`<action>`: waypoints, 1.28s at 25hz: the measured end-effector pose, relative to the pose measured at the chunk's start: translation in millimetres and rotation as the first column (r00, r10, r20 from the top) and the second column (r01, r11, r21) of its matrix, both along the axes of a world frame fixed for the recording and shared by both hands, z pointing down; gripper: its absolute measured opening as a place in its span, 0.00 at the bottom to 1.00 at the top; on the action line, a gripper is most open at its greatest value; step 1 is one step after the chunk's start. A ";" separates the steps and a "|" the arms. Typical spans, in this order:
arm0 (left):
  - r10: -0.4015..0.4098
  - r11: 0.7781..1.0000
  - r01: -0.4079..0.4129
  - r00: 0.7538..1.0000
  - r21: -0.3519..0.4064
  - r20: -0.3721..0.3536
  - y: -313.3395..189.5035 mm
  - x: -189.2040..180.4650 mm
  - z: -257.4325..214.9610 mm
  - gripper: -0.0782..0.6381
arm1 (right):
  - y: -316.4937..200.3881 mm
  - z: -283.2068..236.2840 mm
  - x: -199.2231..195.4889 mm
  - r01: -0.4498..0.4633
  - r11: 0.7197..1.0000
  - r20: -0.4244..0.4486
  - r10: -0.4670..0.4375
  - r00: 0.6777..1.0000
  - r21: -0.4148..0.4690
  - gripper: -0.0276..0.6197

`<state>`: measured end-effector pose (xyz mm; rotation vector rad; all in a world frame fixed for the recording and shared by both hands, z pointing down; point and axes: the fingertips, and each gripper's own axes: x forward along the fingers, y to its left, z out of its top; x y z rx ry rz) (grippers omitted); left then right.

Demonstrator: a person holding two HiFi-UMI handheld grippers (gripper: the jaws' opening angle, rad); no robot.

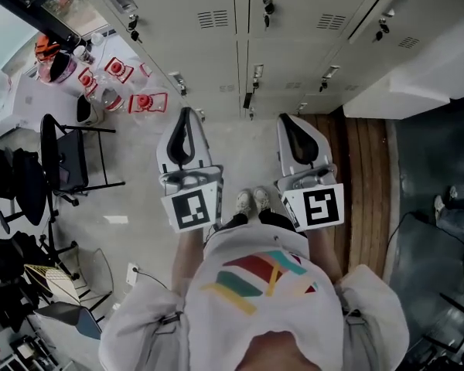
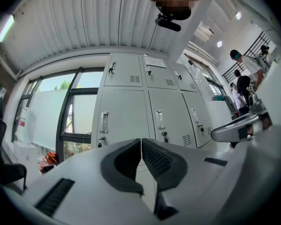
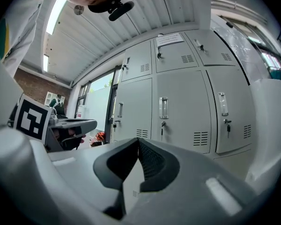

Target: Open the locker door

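A bank of grey lockers (image 1: 240, 22) stands in front of me with every door closed. Each door has an upright handle and a key below it. My left gripper (image 1: 187, 114) and right gripper (image 1: 288, 120) are held side by side, well short of the lockers and touching nothing. In the left gripper view the left gripper (image 2: 141, 142) is shut and empty, aimed at a lower door with a handle (image 2: 159, 119). In the right gripper view the right gripper (image 3: 138, 142) is also shut and empty, facing a door handle (image 3: 163, 108) with a key (image 3: 162, 125).
A black chair (image 1: 62, 157) and red-and-white containers (image 1: 124, 83) are on the left by a window (image 2: 51, 107). On the right a wooden strip (image 1: 363, 184) lies on the floor beside a white cabinet (image 1: 425, 76). People (image 2: 243, 78) stand far right.
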<state>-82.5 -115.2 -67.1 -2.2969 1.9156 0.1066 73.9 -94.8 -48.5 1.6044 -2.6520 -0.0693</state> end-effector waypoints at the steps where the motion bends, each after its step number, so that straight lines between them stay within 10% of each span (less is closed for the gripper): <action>1: -0.006 1.000 0.006 1.000 -0.006 -0.011 -4.3 0.6 1.5 0.13 | -4.5 0.7 1.7 0.004 1.000 0.001 -0.004 1.000 -0.002 0.05; 6: -0.021 0.999 0.022 0.998 0.028 -0.051 -31.2 3.7 6.0 0.13 | -35.6 29.9 8.2 0.034 0.999 -0.017 -0.035 0.999 -0.037 0.05; 11: -0.062 0.997 0.060 0.997 -0.043 -0.049 -62.9 -0.3 244.2 0.13 | -74.7 249.6 2.4 0.064 0.996 -0.006 -0.064 0.998 -0.066 0.05; 16: -0.098 0.994 0.097 0.995 -0.039 -0.032 -82.5 -7.5 230.4 0.13 | -100.9 216.3 -0.8 0.069 0.998 0.010 -0.069 0.998 -0.005 0.05; 24: -0.171 0.985 0.171 0.985 -0.023 -0.028 -127.2 -50.0 497.6 0.13 | -154.7 455.2 -5.8 -0.027 0.990 0.010 0.026 1.000 0.139 0.05; 32: -0.177 0.983 0.180 0.980 0.022 -0.091 -142.8 -90.2 681.3 0.13 | -178.4 631.8 -62.4 0.105 0.971 -0.006 -0.106 0.994 0.213 0.05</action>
